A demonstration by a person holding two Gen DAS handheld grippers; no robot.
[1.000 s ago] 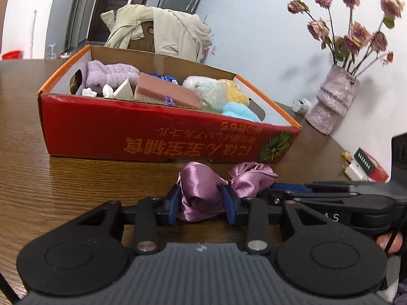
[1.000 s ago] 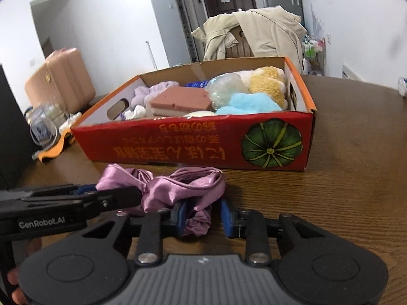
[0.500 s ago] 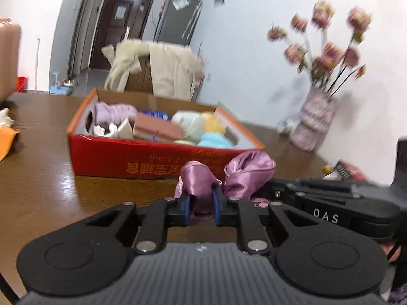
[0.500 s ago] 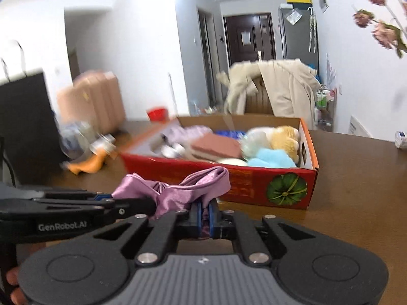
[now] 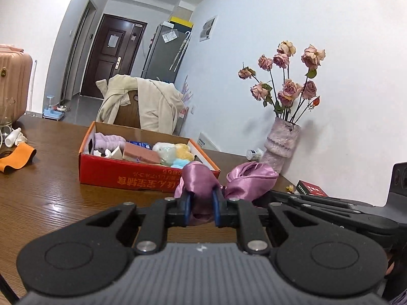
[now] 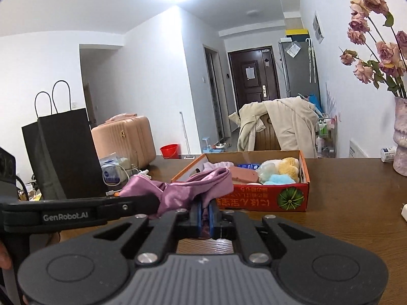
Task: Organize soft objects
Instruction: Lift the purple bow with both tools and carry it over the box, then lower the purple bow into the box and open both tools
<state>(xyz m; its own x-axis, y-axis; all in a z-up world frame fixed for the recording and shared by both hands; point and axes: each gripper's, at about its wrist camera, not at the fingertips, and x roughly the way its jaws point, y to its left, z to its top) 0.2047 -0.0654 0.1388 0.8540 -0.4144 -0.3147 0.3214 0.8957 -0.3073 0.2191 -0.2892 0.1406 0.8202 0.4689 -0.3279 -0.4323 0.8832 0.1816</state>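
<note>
A purple satin cloth [image 5: 201, 178] hangs lifted above the wooden table, held between both grippers. My left gripper [image 5: 201, 204] is shut on its left part. My right gripper [image 6: 204, 214] is shut on its other end [image 6: 203, 185]. Each gripper's body shows in the other's view: the right one [image 5: 330, 208], the left one [image 6: 76, 212]. Beyond the cloth stands a red cardboard box [image 5: 127, 175], open at the top, also in the right wrist view [image 6: 254, 200]. It holds several soft items: a lilac towel [image 5: 108, 138], a pink sponge [image 5: 140, 152], yellow and blue plush pieces.
A vase of dried roses [image 5: 279, 145] stands at the table's right by the wall, with a small red box [image 5: 311, 186] near it. A black paper bag [image 6: 63, 152], an orange cloth [image 5: 15, 158] and small items lie at the left. A chair with a coat [image 5: 142, 106] is behind.
Both grippers closed on the purple cloth and lifted it off the table, pulling back from the red box, which now looks farther and lower.
</note>
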